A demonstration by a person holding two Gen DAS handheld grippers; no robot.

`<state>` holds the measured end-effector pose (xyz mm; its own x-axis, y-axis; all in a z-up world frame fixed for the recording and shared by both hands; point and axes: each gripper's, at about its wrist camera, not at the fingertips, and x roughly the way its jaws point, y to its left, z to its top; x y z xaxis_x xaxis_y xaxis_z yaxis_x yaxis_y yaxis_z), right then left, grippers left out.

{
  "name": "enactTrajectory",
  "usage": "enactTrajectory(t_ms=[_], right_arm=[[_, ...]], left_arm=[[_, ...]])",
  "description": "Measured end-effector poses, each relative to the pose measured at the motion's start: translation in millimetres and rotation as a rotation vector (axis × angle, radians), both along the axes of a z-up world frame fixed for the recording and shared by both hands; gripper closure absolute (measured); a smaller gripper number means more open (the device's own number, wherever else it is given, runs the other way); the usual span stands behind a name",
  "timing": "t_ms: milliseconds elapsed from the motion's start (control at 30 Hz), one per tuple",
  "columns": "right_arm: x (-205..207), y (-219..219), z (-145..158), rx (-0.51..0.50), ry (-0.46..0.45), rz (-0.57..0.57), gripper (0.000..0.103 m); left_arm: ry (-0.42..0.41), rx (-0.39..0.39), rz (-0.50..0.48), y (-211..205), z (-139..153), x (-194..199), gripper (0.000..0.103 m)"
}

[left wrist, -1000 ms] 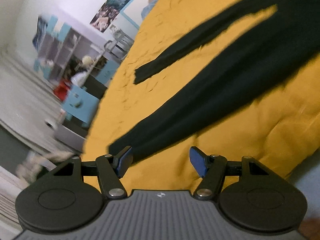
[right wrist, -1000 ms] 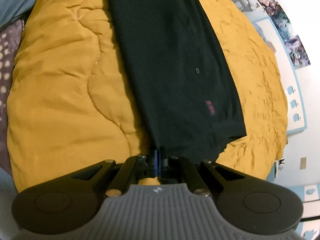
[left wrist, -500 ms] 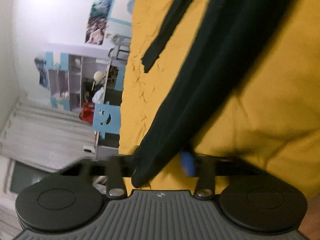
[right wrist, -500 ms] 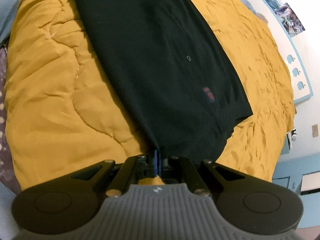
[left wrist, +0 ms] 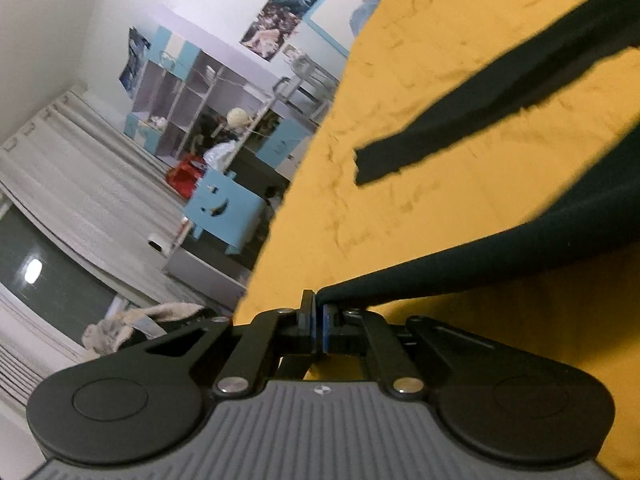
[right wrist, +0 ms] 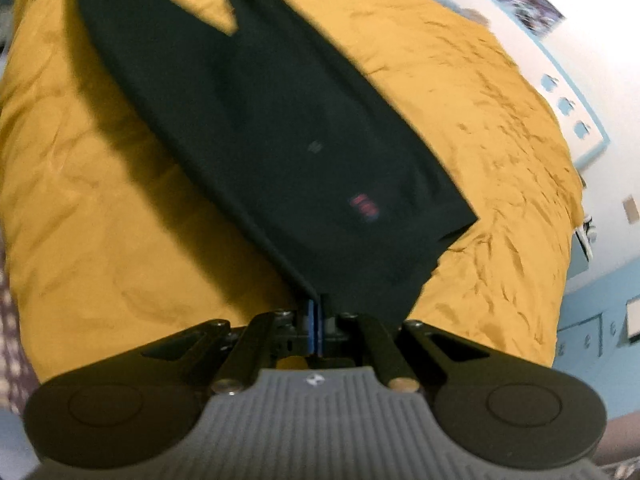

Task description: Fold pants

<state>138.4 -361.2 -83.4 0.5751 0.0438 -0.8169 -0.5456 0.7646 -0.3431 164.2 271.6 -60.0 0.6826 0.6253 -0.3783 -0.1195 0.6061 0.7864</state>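
Observation:
Black pants (right wrist: 280, 140) lie spread on a mustard-yellow bedspread (right wrist: 100, 200). In the right wrist view my right gripper (right wrist: 316, 316) is shut on the waistband corner, which is lifted off the bed; a small red label (right wrist: 364, 206) shows near the waist. In the left wrist view my left gripper (left wrist: 319, 322) is shut on the hem of the near pant leg (left wrist: 500, 256), which stretches taut up to the right above the bedspread (left wrist: 400, 184). The other leg (left wrist: 480, 120) lies flat further back, its hem end free.
The bed's left edge drops off to a floor with a blue stool (left wrist: 224, 210), a shelf unit (left wrist: 192, 100) and a heap of cloth (left wrist: 136, 326). Posters hang on the wall (right wrist: 580, 80) beyond the bed's far side. A patterned fabric (right wrist: 12, 344) borders the bedspread at left.
My left gripper went from wide open over the near leg's hem to shut on it, then lifted the hem off the bed. My right gripper rose with the waistband, and the waist now hangs lifted.

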Motion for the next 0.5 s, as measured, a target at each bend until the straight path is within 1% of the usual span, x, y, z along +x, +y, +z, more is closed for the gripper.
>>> enactTrajectory(t_ms=[133,300,367,433,500], right_arm=[[27.2,-12.6,23.0,0.065,-0.043,-0.067,0.103],[82.1,-25.8,48.5,0.137,-0.081,-0.147,0.103],[109.8,-30.3,53.7,0.153,-0.077,-0.162,0.103],[137.9,-34.6,52.9,0.161,-0.06,-0.177,0.103],[169.0,-40.1,46.1,0.177,-0.024,-0.195,0.103]], left_arm=[[-0.013,0.0,0.041,-5.7,21.3,34.3,0.101],[-0.036,-0.027,0.101,-6.7,45.4,85.8,0.101],[-0.038,-0.054,0.137,-6.1,52.9,111.4,0.101],[-0.03,-0.073,0.164,-5.6,56.5,135.7,0.101],[0.0,-0.048,0.178,-7.4,54.0,167.9,0.101]])
